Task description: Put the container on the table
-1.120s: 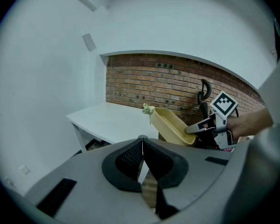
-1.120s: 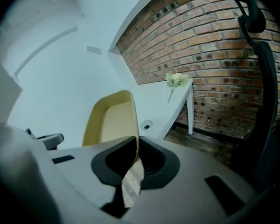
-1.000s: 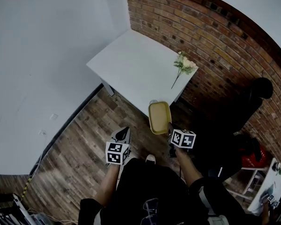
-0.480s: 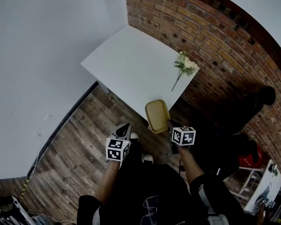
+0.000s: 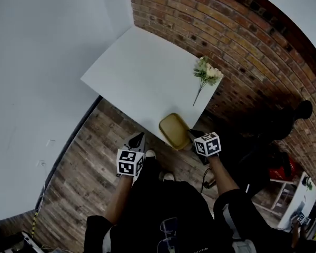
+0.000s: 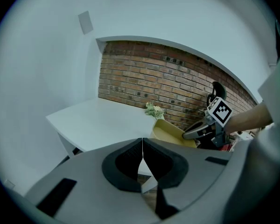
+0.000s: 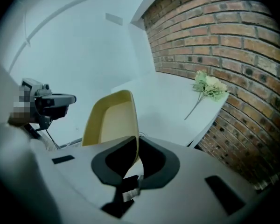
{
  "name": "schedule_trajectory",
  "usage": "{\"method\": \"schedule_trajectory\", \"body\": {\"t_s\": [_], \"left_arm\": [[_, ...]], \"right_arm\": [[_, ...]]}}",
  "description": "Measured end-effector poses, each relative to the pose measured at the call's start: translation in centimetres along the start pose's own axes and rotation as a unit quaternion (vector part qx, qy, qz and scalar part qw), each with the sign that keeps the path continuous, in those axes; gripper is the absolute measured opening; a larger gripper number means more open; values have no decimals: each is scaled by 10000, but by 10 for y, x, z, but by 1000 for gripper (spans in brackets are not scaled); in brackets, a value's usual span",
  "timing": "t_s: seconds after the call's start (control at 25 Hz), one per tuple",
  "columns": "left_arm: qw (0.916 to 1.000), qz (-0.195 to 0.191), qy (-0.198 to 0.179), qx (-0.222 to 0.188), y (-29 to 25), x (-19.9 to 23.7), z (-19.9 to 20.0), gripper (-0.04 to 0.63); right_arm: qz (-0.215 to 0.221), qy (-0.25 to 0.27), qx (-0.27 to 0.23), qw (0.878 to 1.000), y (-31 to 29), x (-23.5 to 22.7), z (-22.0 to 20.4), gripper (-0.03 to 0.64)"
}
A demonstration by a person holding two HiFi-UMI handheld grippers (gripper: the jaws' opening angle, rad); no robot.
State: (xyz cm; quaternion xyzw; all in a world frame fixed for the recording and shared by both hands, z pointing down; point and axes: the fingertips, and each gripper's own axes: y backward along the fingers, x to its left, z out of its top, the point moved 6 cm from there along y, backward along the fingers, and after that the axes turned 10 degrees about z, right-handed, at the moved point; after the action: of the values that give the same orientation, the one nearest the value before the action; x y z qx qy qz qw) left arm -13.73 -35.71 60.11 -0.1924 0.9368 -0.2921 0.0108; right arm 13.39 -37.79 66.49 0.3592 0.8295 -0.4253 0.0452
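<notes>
Head view: container [image 5: 174,130] now overlaps the near edge of the table [image 5: 131,73], nearer than a second ago; set-down looks close. Left gripper view: my left gripper [image 6: 141,149] closed, empty. Right gripper view: my right gripper [image 7: 136,148] pinches the container's rim

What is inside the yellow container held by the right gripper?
Only bare yellow floor and walls show in the container; nothing lies in the part that shows. The right gripper covers its near end, where the jaws pinch the wall.

left claw [image 6: 142,149] closed, right claw [image 7: 136,149] clamped
</notes>
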Motion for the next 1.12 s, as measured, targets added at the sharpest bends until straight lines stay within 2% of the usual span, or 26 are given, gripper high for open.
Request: {"method": "schedule_trajectory", "body": {"t_s": [0.2, 0.36, 0.88, 1.12], "left_arm": [[9999, -86, 4, 65, -16, 10, 9, 15], [9999, -89, 15, 141, -24, 20, 11, 15], [9991, -96, 102, 391, -39, 38, 4, 15], [9989, -99, 130, 438, -42, 41, 1, 15]], "right_arm": [[216, 484, 525, 9972, -20, -7, 5, 37], [295, 584, 793, 9947, -36, -14, 7, 37], [362, 841, 1305, 9872, -67, -29, -4, 37], [307, 871, 1380, 9861, -73, -32, -5, 37]]}}
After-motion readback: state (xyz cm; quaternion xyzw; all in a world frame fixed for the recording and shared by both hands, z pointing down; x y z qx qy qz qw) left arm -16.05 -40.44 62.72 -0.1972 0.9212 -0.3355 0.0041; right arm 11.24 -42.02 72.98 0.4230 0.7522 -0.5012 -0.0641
